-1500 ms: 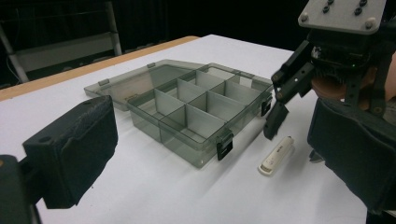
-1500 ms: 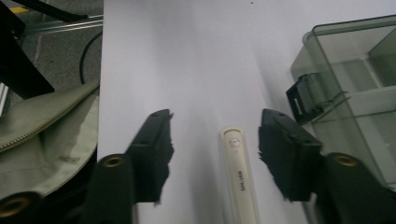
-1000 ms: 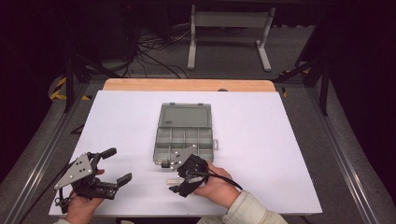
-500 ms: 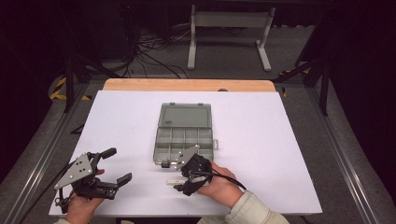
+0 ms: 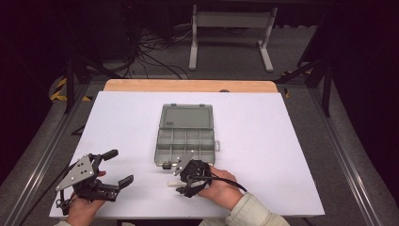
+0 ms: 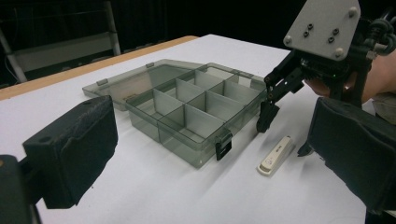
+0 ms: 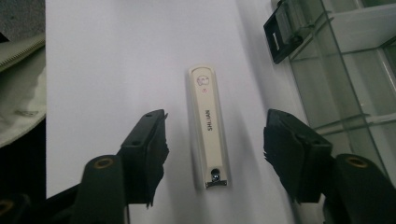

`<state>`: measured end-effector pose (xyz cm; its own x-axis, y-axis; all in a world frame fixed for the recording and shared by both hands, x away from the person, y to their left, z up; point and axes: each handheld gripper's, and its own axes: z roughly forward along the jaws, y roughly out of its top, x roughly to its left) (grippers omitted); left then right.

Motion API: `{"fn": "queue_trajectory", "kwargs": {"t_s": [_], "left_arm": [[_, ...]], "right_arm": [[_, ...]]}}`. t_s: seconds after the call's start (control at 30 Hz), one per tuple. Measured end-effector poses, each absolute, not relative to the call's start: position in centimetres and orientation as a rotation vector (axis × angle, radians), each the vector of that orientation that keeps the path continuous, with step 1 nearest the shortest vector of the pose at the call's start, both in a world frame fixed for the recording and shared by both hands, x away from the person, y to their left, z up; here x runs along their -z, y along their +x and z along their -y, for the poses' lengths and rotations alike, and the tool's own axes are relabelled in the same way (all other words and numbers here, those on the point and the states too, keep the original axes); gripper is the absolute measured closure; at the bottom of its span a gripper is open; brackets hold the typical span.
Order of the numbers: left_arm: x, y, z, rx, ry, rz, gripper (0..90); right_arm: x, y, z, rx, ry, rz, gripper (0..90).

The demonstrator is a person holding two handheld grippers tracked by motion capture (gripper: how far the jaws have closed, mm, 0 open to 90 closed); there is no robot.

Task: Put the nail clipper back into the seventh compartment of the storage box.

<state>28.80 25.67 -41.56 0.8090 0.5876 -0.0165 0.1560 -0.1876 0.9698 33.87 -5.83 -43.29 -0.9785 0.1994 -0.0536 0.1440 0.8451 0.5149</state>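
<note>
A: On the table (image 5: 282, 141), just in front of the open box (image 5: 186, 136): white clipper (image 7: 208, 126) lying flat, between the right claw's (image 7: 212, 142) jaws. Been closing in, not touching yet.

B: Left claw (image 5: 120, 167)? Wide open, well off to the side.

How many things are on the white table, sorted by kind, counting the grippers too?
Compartment box, lid open: 1
White nail clipper, lying flat between the right gripper's closing jaws, untouched: 1
Grippers, left gripper and right gripper: 2
Total: 4
</note>
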Motion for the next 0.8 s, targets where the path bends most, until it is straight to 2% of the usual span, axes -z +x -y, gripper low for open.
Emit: {"fn": "queue_trajectory", "kwargs": {"t_s": [0.5,0.8], "left_arm": [[41.62,28.81,-25.59,-0.431,1.746,-0.581,2.6],[41.64,28.82,-25.6,-0.429,1.745,-0.583,2.6]], "right_arm": [[43.82,33.73,5.41,-0.759,0.193,-2.959,68.0],[43.8,33.84,5.47,-0.758,0.182,-2.986,74.5]]}}
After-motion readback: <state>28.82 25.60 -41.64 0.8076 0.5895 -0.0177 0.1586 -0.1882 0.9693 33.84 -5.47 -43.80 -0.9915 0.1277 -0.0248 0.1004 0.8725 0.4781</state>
